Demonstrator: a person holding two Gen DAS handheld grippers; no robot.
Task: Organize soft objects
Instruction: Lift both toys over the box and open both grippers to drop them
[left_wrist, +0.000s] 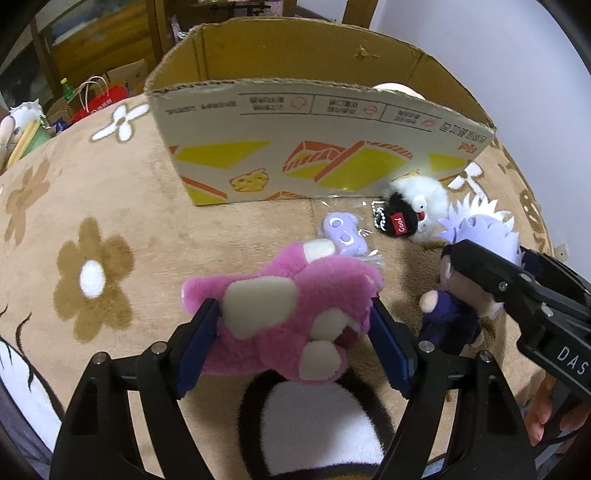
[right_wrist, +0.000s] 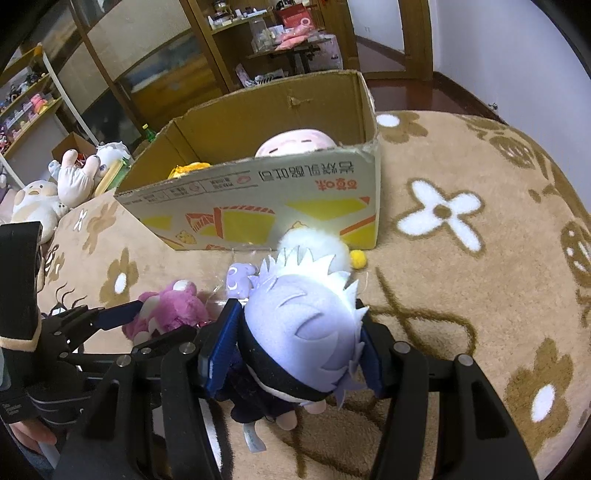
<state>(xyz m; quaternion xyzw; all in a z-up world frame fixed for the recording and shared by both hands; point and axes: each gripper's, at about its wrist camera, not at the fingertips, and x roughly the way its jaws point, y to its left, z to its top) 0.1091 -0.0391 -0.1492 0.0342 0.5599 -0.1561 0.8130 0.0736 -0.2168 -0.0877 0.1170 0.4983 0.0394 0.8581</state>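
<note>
- Partly done, judging by the cardboard box (right_wrist: 280, 192) at the far side of the flowered rug (left_wrist: 110, 192): a pale pink plush head (right_wrist: 295, 144) and something yellow (right_wrist: 186, 170) already inside, seen over its near wall.
- Pink bear plush (left_wrist: 291, 314) clamped between the blue pads of the left gripper (left_wrist: 295, 339), near the middle of the rug, well short of the box; fur pressed in at both sides, so gripped, not merely straddled.
- White-haired doll in dark clothes (right_wrist: 299, 332) clasped by the head in the right gripper (right_wrist: 295, 343), just right of the bear; body and feet dangling below the pads.
- Both held toys not yet over the box opening; carrying them across and dropping them in probably next.
- Left loose on the rug, between the grippers and the box: a small purple toy in a clear wrapper (left_wrist: 341, 234), and right of it a white fluffy plush with a black patch marked "Cool" (left_wrist: 413, 210), lying just beside the box's near wall.
- A small yellow pompom (right_wrist: 356, 258) also loose by the box's near right corner.
- Roughly two items boxed, two in hand, at least two waiting; more plush toys (right_wrist: 40, 199) piled off the rug at far left, unclear whether part of the job.
</note>
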